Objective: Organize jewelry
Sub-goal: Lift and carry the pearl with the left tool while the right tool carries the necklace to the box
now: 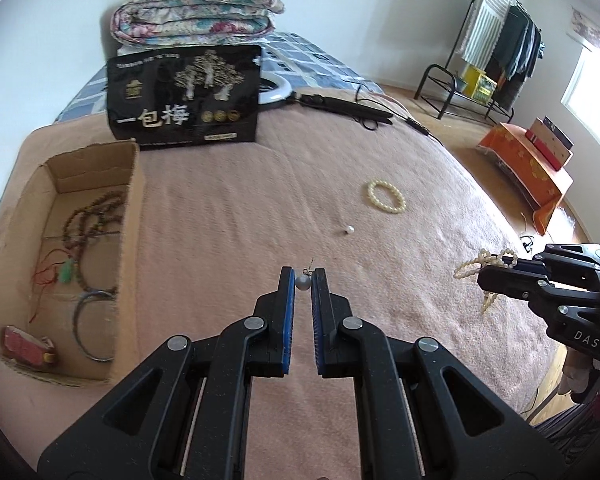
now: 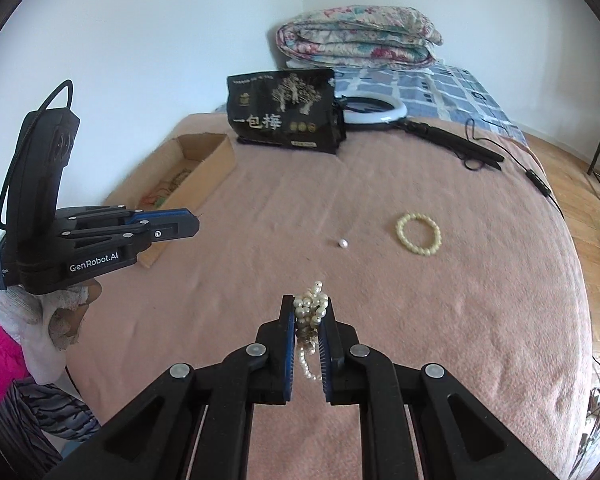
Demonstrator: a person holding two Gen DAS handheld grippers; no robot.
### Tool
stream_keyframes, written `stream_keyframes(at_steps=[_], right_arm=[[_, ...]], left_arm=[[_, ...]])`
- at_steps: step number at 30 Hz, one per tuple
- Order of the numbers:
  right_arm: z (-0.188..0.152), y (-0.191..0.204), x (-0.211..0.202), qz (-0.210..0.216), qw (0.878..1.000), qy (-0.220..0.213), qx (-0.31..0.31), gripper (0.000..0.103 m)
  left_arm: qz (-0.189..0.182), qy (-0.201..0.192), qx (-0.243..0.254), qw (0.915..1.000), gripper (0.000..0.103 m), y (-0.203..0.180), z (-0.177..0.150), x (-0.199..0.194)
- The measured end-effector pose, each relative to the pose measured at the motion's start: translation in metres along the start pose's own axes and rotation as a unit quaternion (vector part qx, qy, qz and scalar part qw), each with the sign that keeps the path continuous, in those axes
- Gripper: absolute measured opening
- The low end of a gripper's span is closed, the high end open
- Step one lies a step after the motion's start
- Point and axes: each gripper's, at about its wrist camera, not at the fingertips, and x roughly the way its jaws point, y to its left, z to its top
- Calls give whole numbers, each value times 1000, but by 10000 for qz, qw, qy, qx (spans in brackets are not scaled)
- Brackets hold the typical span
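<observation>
Both fingers loaded, above the bed.

My left gripper [image 1: 303,280] pinches a pearl earring [image 1: 302,282] at its fingertips; my right gripper [image 2: 309,308] is clamped on a bunched pearl strand [image 2: 311,312]. Farther off on the pink blanket [image 2: 460,320] I see a loose pearl [image 2: 343,243], a bead bracelet [image 2: 418,233], and the cardboard box [image 1: 132,216] holding jewelry.

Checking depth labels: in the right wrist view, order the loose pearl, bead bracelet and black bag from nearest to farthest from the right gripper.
From the right gripper:
1. Loose pearl, just ahead.
2. Bead bracelet, ahead, to the right.
3. Black bag, far end of the bed.
</observation>
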Motion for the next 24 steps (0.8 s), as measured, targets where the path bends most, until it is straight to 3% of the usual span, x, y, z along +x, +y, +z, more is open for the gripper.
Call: stream_keyframes(at_steps=[24], right_arm=[[79, 98, 55, 726, 9959, -224, -493, 8]], left_arm=[[887, -423, -860, 9914, 6, 148, 9, -73]])
